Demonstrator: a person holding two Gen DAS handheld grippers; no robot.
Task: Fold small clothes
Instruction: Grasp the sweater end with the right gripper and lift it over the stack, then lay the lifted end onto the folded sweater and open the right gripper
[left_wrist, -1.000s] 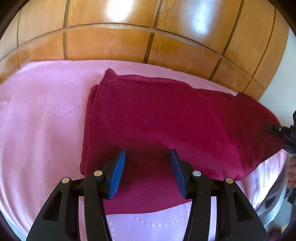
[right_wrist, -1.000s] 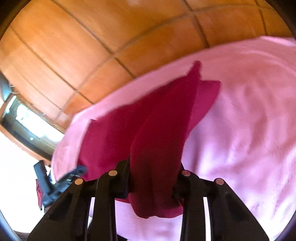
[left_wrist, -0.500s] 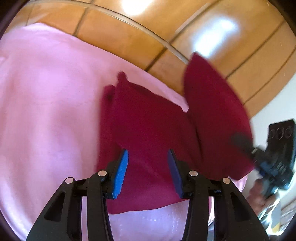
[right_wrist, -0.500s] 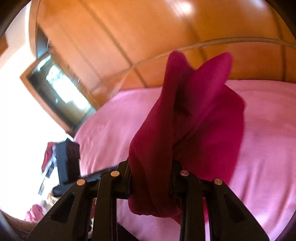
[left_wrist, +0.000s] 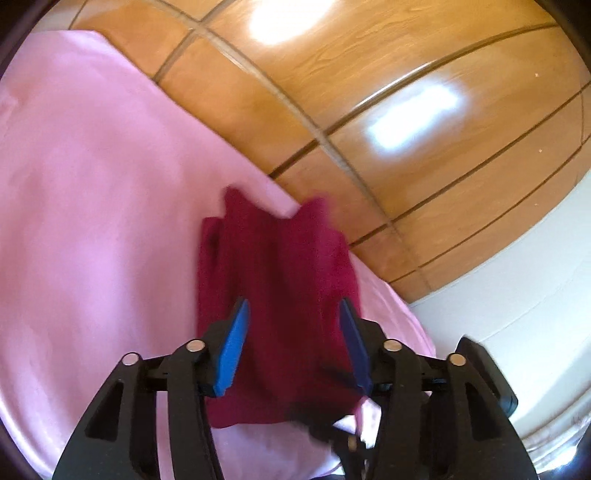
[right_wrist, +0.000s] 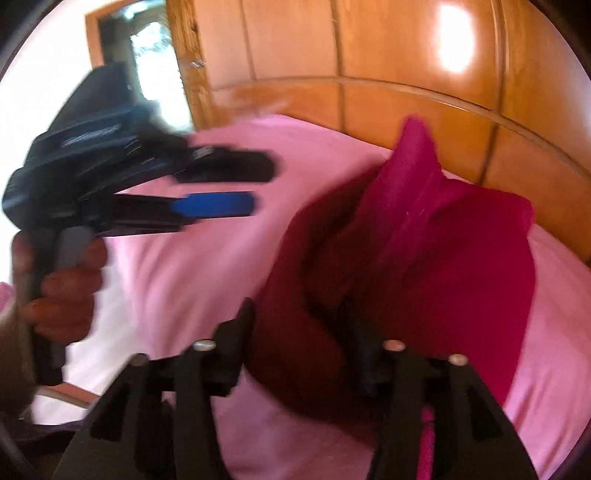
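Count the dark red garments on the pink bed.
1: a single dark red cloth lies folded over on the pink bedspread near the wooden headboard, between the right tool's fingers. Anything beneath it would be hidden.

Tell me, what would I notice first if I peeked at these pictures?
Probably the dark red cloth, bunched in a folded heap on the pink bedcover, with shiny wooden panels behind. Next, the left gripper with its blue pads, open over the cloth. In the right wrist view, the right gripper has cloth between its fingers, but blur hides whether it grips.
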